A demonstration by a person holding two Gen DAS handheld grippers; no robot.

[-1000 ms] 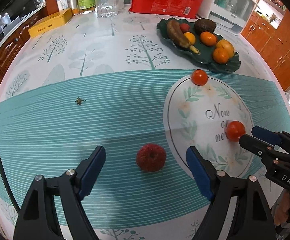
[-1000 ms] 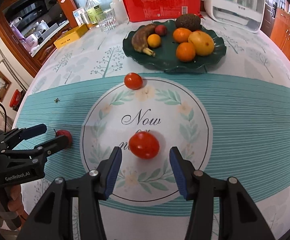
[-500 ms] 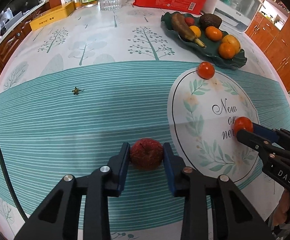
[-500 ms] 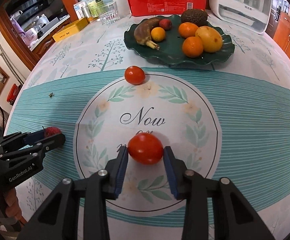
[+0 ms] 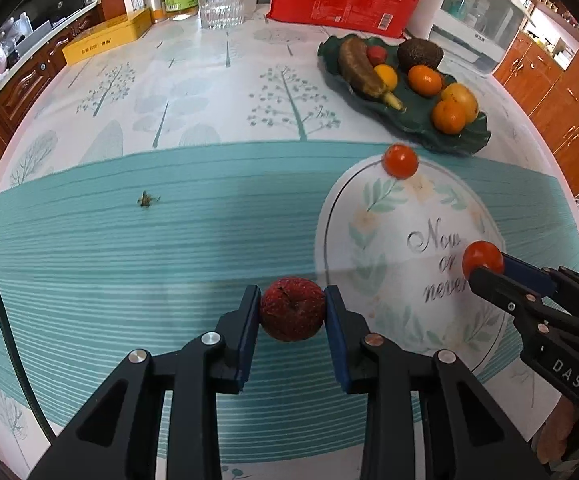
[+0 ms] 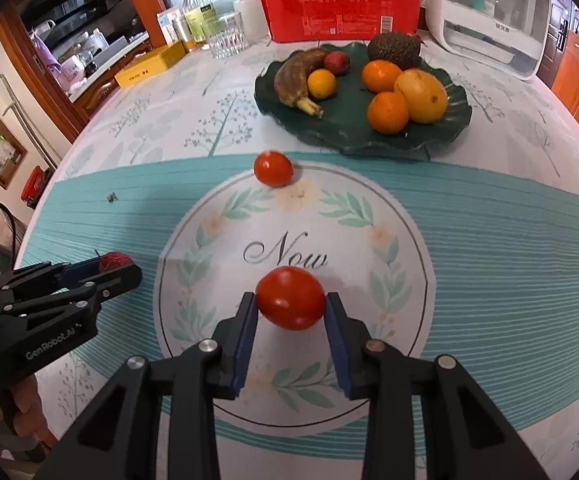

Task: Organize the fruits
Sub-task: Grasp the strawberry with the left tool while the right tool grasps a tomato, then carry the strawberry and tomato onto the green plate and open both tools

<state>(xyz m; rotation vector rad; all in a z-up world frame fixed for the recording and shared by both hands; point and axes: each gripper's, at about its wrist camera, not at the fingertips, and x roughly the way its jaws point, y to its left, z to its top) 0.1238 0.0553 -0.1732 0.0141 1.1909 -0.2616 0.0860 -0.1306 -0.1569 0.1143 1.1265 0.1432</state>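
My left gripper (image 5: pixel 292 312) pinches the dark red fruit (image 5: pixel 292 309) between its blue pads, low over the teal band of the table (image 5: pixel 169 264). My right gripper (image 6: pixel 290 307) has just been closing and now pinches the tomato (image 6: pixel 290 298) above the word "Now". Both fruits are round and smooth, so I think they can slip out when I carry them to the green plate (image 6: pixel 455 122). If I squeeze more, the tomato skin may split. The plate is already full of fruit; a careless drop can push an orange (image 6: pixel 387 112) off. A second tomato (image 6: pixel 273 168) lies just before the plate, in my path.
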